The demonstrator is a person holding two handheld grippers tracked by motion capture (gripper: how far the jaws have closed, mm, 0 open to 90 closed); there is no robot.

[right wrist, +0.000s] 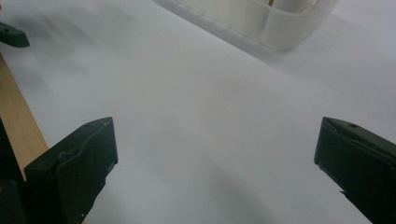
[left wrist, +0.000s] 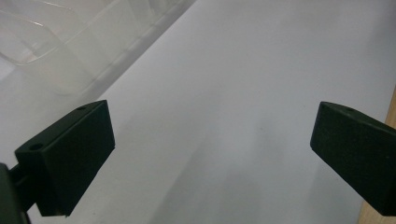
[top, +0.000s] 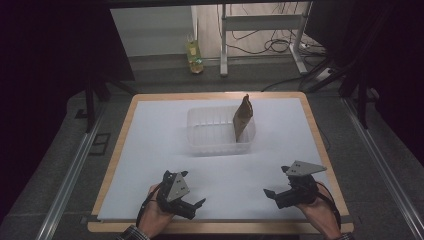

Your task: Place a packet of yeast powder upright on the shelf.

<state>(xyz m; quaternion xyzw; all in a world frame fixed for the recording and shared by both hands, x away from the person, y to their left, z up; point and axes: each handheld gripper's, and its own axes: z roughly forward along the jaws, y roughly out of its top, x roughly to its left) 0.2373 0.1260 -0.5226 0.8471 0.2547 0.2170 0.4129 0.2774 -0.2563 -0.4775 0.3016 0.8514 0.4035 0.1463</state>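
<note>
A clear plastic tub [top: 215,145] stands on the white sheet at the middle of the table, with a brown paper pouch [top: 242,119] leaning upright against its right inner wall. My left gripper [top: 194,189] rests near the front edge at the left, open, nothing between its jaws. My right gripper [top: 276,181] rests near the front edge at the right, also open and holding nothing. The tub's wall [left wrist: 56,60] appears at the upper left of the left gripper view, and the tub's corner [right wrist: 275,28] at the top of the right gripper view.
The white sheet [top: 160,130] covers a wooden table [top: 125,130] whose rim shows all round. Behind the table, on the floor, stand a yellow bottle [top: 194,56], a white frame's legs [top: 260,25] and cables. A tip of the left gripper [right wrist: 13,36] shows in the right gripper view.
</note>
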